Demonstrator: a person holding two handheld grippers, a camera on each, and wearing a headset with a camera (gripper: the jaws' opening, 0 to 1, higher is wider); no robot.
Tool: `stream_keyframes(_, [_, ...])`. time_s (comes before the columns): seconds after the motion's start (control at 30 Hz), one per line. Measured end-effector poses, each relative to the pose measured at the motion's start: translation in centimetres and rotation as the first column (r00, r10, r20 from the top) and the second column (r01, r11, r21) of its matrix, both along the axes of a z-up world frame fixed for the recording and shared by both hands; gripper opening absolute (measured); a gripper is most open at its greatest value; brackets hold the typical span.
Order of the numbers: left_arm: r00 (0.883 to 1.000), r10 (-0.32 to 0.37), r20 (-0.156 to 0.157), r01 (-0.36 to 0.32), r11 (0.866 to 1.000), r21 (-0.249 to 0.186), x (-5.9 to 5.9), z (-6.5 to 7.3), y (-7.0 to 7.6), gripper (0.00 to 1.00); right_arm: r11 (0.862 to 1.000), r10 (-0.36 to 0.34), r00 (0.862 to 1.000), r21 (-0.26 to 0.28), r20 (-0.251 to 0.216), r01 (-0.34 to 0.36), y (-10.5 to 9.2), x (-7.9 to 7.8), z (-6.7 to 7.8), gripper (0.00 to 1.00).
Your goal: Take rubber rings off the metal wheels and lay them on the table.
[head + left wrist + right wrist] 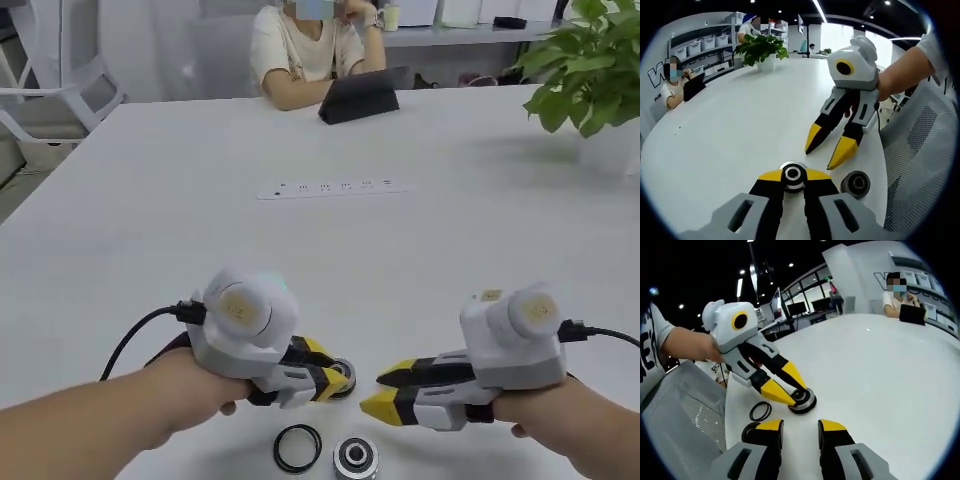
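Left gripper pinches a round silver metal wheel at the white table's near edge; right gripper gapes empty, thin black rubber ring nearby.

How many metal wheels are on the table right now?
2: one wheel is gripped by the left gripper; the other wheel lies free on the table beside a loose rubber ring.

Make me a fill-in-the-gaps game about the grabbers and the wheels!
The left gripper is shut on a metal ____.
The rubber ring lying on the table is ____ in colour.
The right gripper has its jaws ____.
Missing words: wheel, black, open.
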State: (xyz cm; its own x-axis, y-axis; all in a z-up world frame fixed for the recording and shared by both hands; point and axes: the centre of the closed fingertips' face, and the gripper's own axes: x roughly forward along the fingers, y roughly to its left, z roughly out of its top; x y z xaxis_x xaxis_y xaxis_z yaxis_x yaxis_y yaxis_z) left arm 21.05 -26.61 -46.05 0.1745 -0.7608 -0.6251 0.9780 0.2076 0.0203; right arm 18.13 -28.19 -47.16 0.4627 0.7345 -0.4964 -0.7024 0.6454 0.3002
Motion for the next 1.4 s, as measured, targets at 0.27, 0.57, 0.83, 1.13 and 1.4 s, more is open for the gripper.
stream_keyframes(0.27, [1.0,-0.003,0.021,0.004,1.0,-0.019,0.2,0.2,-0.3,0.08,1.0,-0.003,1.0,0.001,0.011,0.003,0.6,0.4,0.1,0.26])
stream_keyframes(0.57, [0.999,0.03,0.012,-0.029,1.0,-0.011,0.2,0.2,0.1,0.08,1.0,-0.002,1.0,-0.015,0.031,0.002,1.0,1.1,0.1,0.26])
stream_keyframes(0.83, [0.999,0.028,0.014,-0.028,1.0,-0.01,0.1,0.1,0.0,0.08,0.998,0.03,0.998,-0.062,0.057,-0.026,1.9,1.6,-0.3,0.26])
stream_keyframes(1.13, [1.0,0.028,0.015,-0.027,0.999,-0.022,-0.1,0.0,0.0,0.08,0.996,0.028,0.996,-0.092,0.084,-0.021,1.9,2.3,-0.4,0.27])
stream_keyframes(1.4, [0.999,0.028,0.017,-0.027,0.999,-0.022,-0.1,0.0,0.0,0.08,0.994,0.043,0.993,-0.108,0.107,-0.031,2.1,2.2,-0.5,0.23])
